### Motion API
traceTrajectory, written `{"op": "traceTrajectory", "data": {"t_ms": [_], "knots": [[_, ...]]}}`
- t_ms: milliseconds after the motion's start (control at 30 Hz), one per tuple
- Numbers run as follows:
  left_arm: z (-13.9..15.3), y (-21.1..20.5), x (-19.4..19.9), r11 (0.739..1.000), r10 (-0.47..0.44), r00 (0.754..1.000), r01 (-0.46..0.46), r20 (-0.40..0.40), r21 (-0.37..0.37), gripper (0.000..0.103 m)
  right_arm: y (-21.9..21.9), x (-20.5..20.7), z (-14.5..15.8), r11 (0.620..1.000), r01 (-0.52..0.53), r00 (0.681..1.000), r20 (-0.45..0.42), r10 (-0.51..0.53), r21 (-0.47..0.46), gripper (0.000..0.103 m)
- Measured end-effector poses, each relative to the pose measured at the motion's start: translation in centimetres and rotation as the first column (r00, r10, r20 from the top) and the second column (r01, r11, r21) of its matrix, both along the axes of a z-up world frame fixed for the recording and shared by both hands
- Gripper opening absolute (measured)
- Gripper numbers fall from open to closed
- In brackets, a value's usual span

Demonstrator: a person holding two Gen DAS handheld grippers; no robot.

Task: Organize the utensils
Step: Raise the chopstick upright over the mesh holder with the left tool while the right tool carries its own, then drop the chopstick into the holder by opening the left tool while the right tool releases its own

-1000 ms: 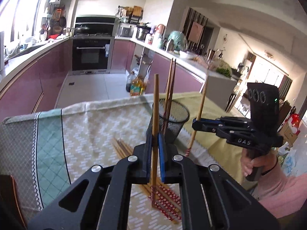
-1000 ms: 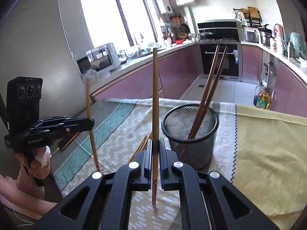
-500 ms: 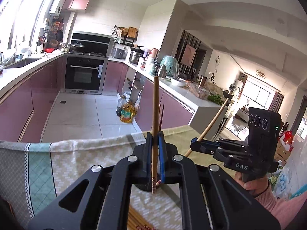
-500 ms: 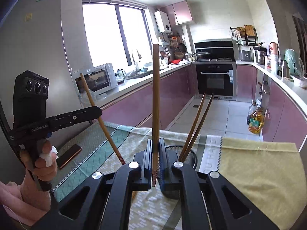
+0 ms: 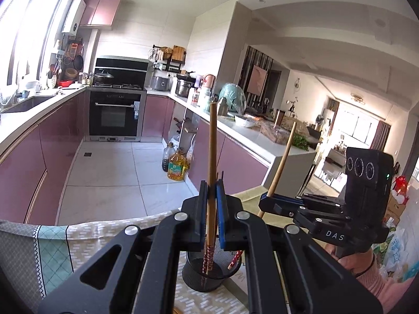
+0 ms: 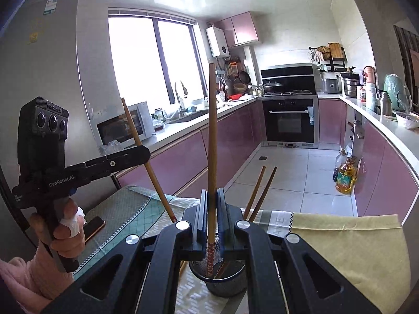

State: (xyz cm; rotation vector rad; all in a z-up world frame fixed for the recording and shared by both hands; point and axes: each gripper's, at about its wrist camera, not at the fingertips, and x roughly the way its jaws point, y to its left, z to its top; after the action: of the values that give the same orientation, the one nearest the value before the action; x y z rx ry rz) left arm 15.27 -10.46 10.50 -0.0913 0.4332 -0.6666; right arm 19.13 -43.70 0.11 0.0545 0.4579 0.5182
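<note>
Behind left tool (image 5: 210, 206) | mesh cup (image 5: 207, 274) half hidden | chopstick (image 5: 211, 157) clamped

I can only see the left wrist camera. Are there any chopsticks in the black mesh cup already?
Observer: Yes. The right wrist view shows two chopsticks leaning in the mesh cup.
Child: Is there stuff near my hand?
Observer: A phone lies on the tablecloth beside the left hand.
Child: My chopstick looks straight up. Is it?
Observer: No. Seen from the side, the left gripper is shut on a tilted chopstick, patterned end lowest.
</note>
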Motion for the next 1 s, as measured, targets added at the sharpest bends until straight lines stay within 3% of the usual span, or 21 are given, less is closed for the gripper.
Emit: {"op": "traceTrajectory", "data": {"t_ms": [200, 467, 767, 833, 1000], "knots": [[-2.8, -1.9, 1.1, 0.993, -0.032, 0.998, 0.038, -0.059, 0.108, 0.007, 0.4, 1.4, -2.5, 1.000, -0.004, 0.996, -0.092, 0.002, -0.024, 0.006], [-6.4, -3.2, 2.7, 0.976, -0.058, 0.990, 0.083, -0.130, 0.199, 0.007, 0.9, 3.2, -5.5, 0.997, -0.004, 0.977, -0.215, -0.011, -0.071, 0.006], [-8.6, -3.1, 4.4, 0.978, -0.004, 0.983, 0.043, -0.186, 0.206, 0.008, 0.6, 4.9, -6.8, 0.997, 0.047, 0.965, -0.254, -0.063, -0.066, 0.009], [-9.0, -3.2, 4.3, 0.978, 0.006, 0.982, 0.035, -0.191, 0.208, 0.008, 0.6, 5.4, -7.0, 0.996, 0.057, 0.964, -0.255, -0.071, -0.063, 0.017], [-9.3, -2.7, 3.6, 0.979, 0.017, 0.982, 0.022, -0.189, 0.204, 0.012, 0.6, 5.5, -7.3, 0.996, 0.064, 0.966, -0.248, -0.076, -0.055, 0.018]]}}
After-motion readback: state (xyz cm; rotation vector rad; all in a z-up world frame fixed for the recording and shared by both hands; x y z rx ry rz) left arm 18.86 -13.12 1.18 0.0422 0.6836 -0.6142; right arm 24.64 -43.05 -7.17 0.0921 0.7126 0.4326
